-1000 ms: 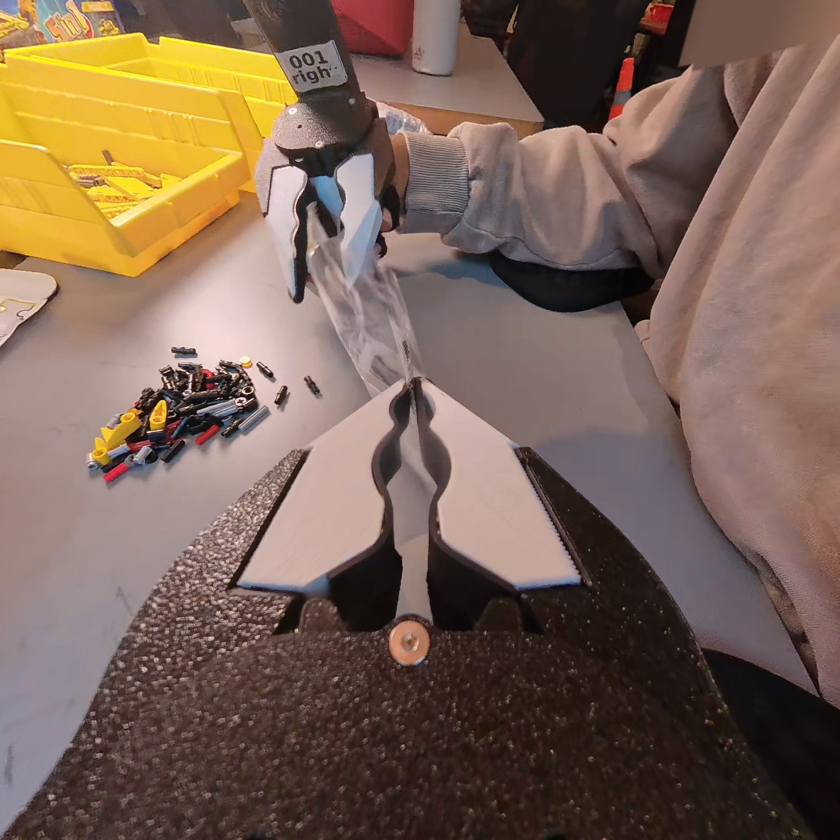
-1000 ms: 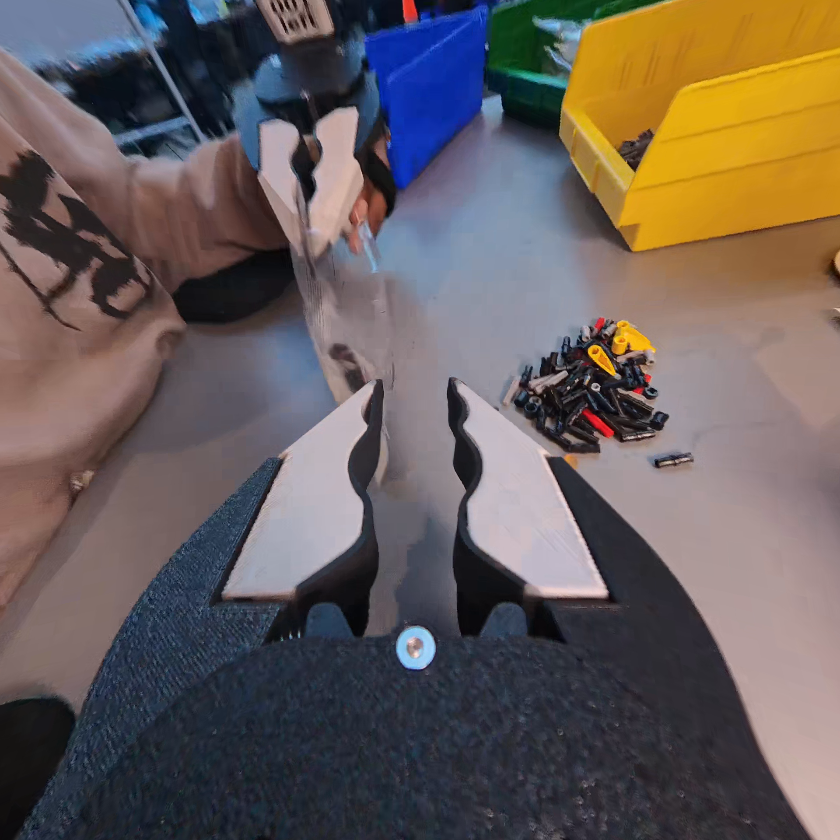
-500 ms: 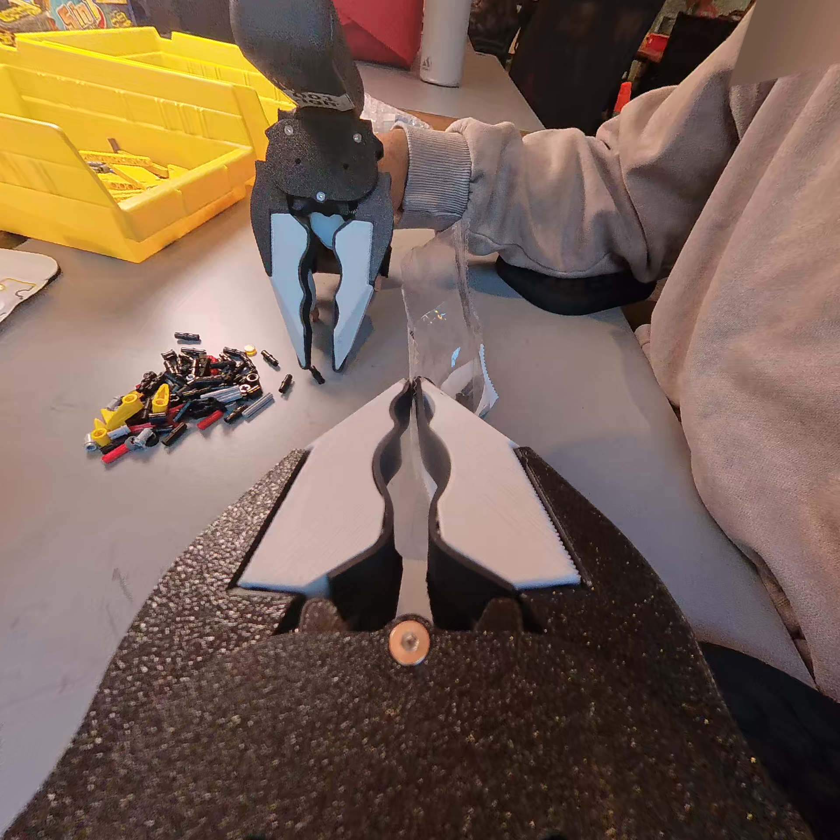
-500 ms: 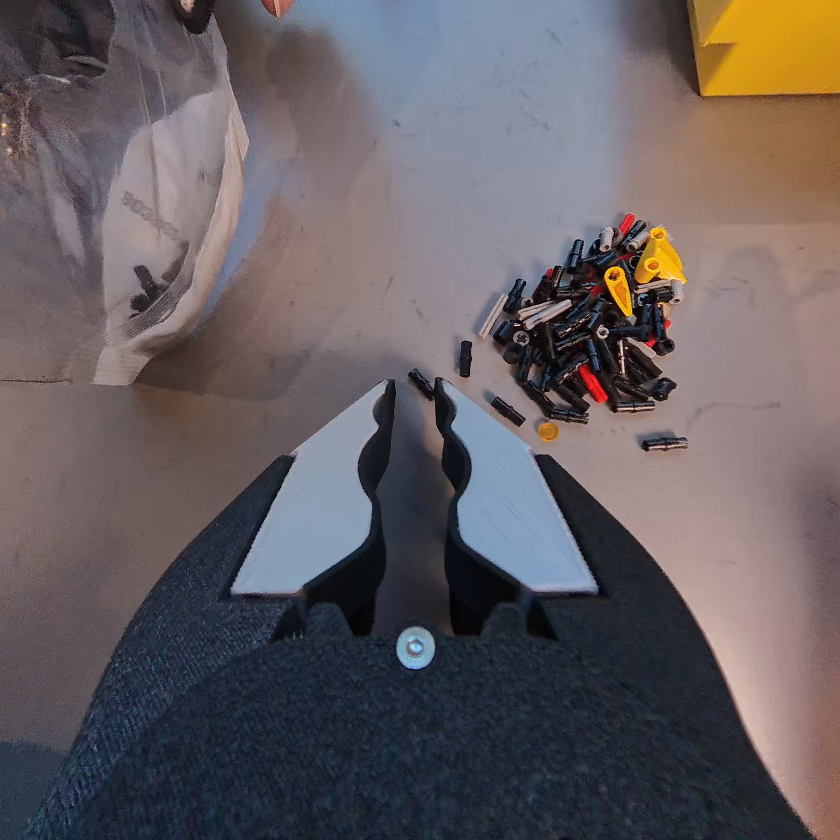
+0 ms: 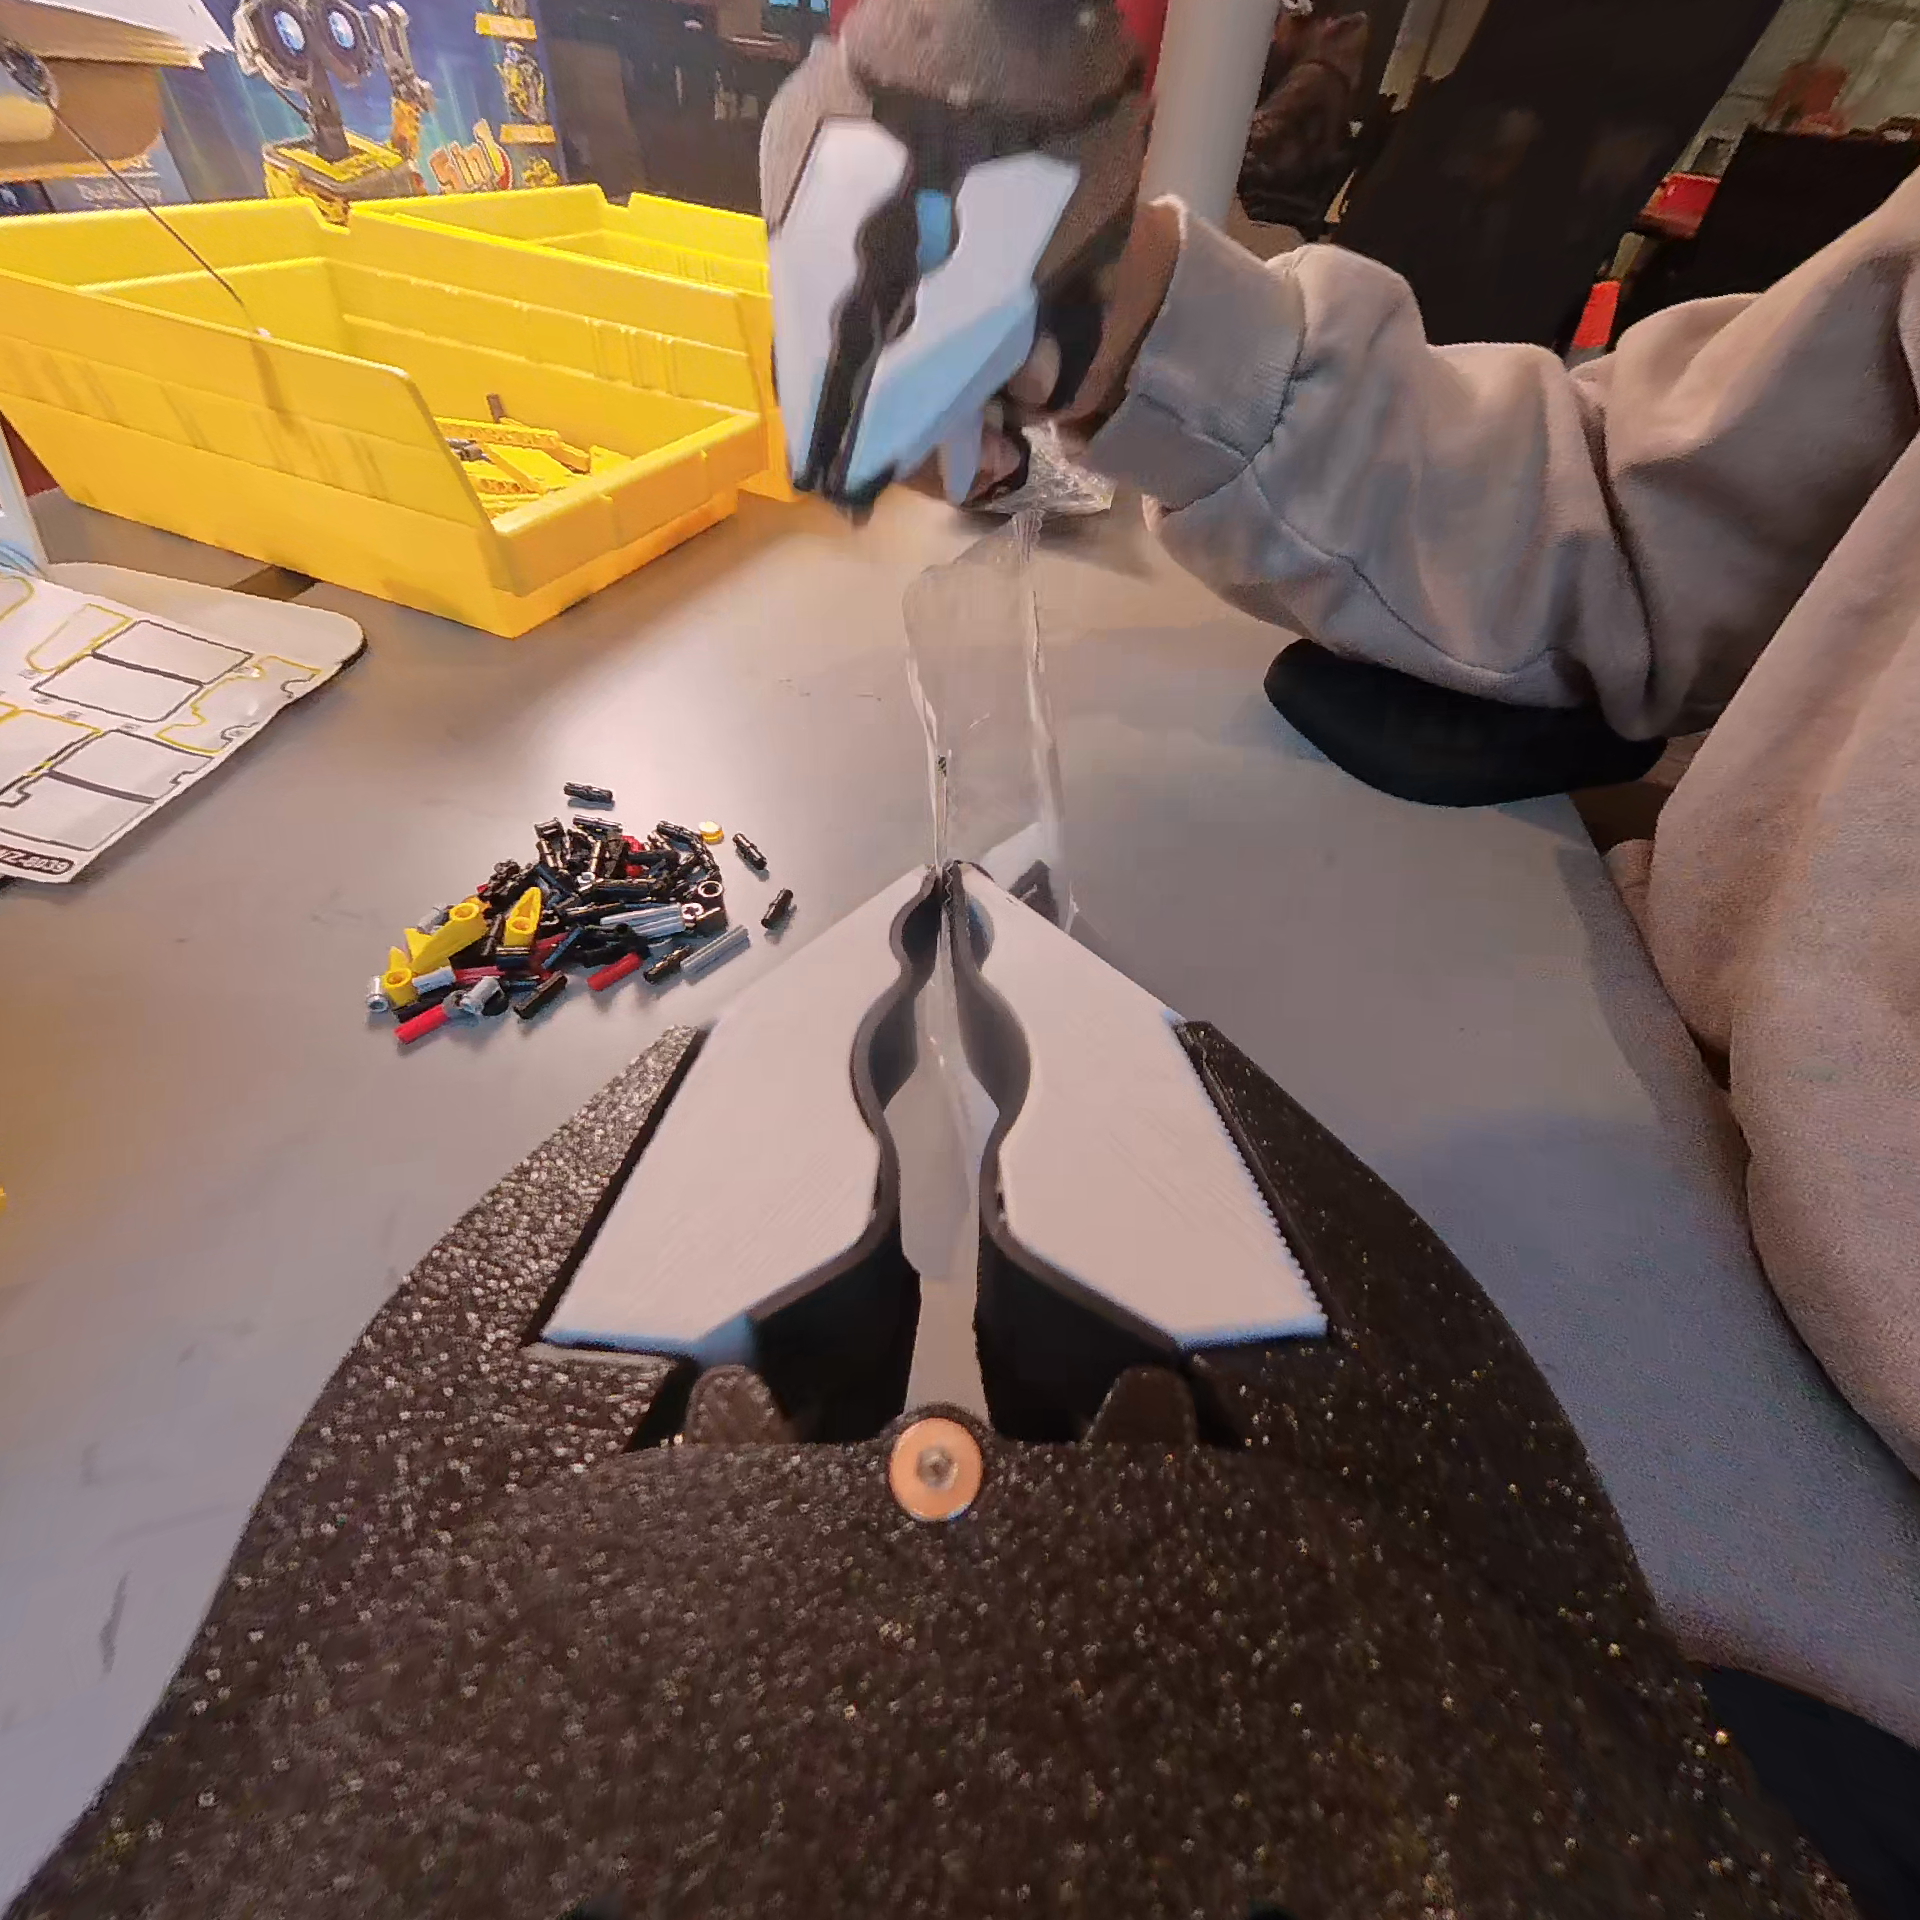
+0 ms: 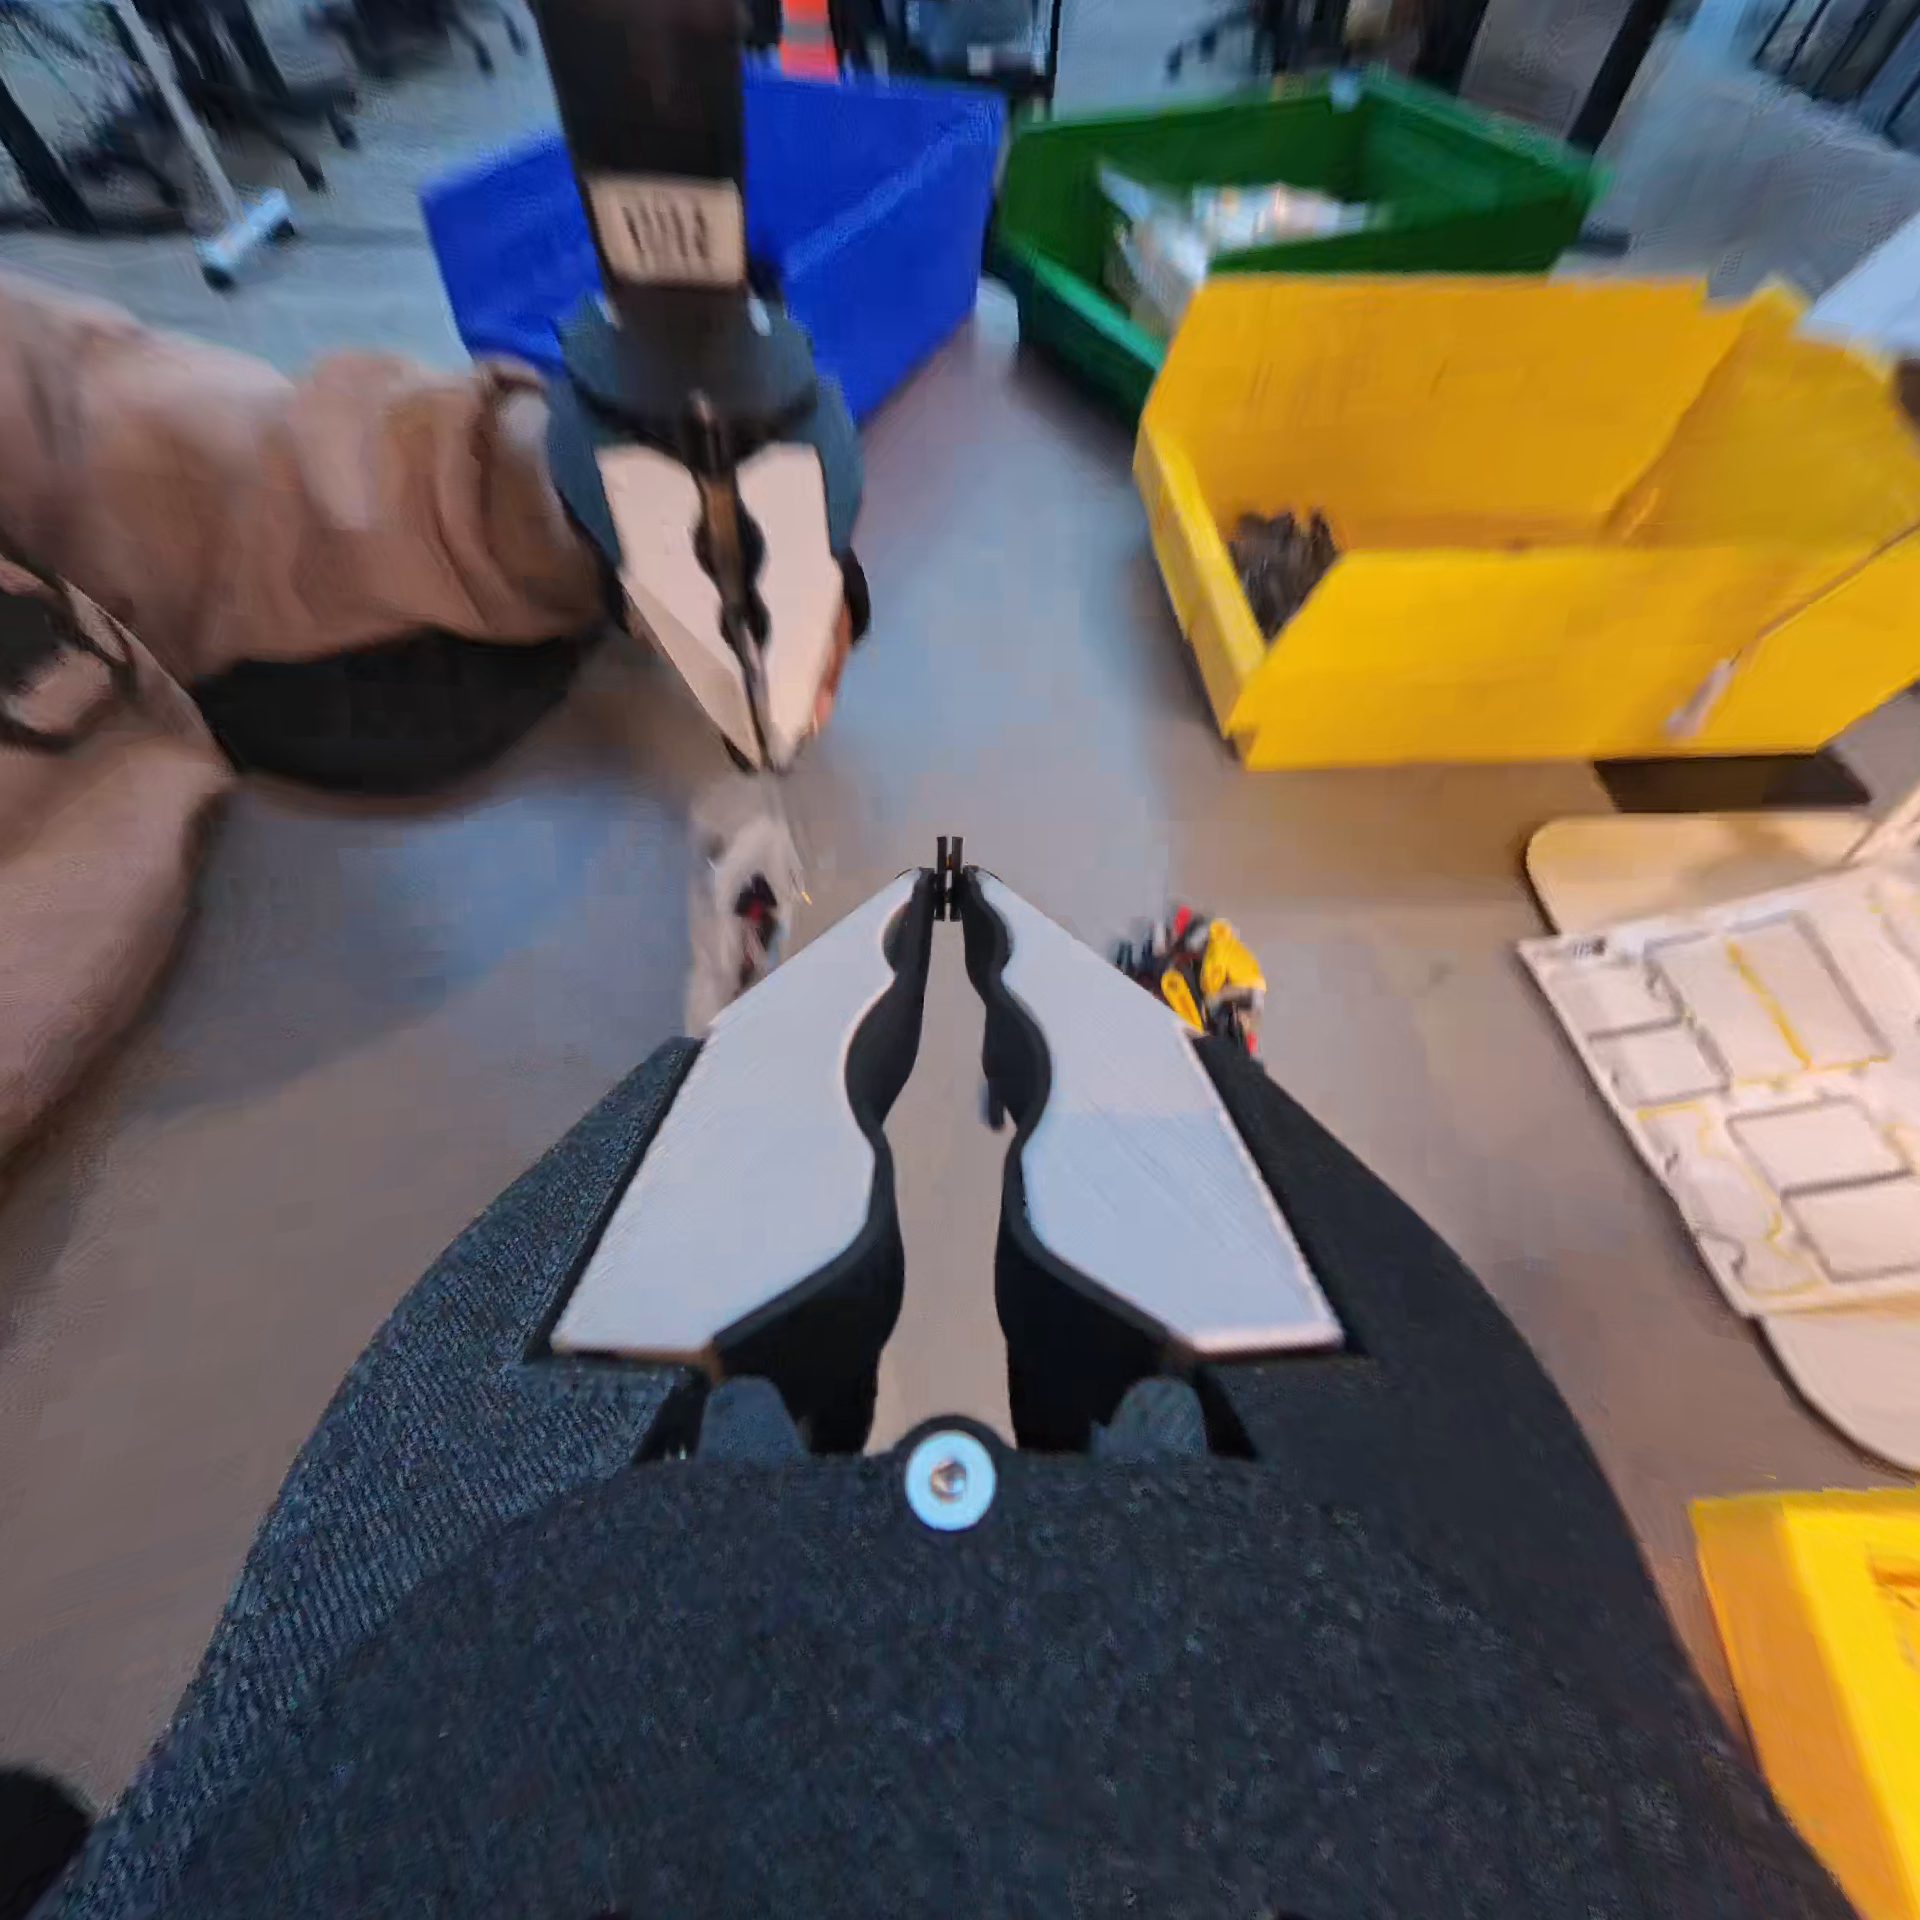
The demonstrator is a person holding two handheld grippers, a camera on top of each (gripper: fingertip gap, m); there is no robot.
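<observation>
My left gripper (image 5: 945, 883) is shut on the edge of a clear plastic bag (image 5: 982, 717), which hangs above the grey table. In the right wrist view the left gripper (image 6: 764, 753) shows with the bag (image 6: 743, 894) hanging below it, and a few small pieces inside. My right gripper (image 6: 943, 883) is shut on a small black pin (image 6: 943, 868) at its tips, raised off the table, close to the bag. In the left wrist view the right gripper (image 5: 831, 488) is blurred, high and just left of the bag's top. A pile of small black, red and yellow pieces (image 5: 566, 914) lies on the table.
Yellow bins (image 5: 416, 416) stand at the far left, one (image 6: 1507, 582) holding dark parts. Blue (image 6: 862, 218) and green (image 6: 1299, 197) bins stand behind. A white sheet with outlined shapes (image 5: 125, 707) lies by the pile. Another yellow bin (image 6: 1818, 1683) is near right. A person's sleeve (image 5: 1455, 520) is close. The left gripper's tips are roughly 10 centimetres from the right gripper's.
My right gripper dropped to the table beside the pile, shut on a small black pin, then rose toward the bag. My left gripper kept hold of the bag.
</observation>
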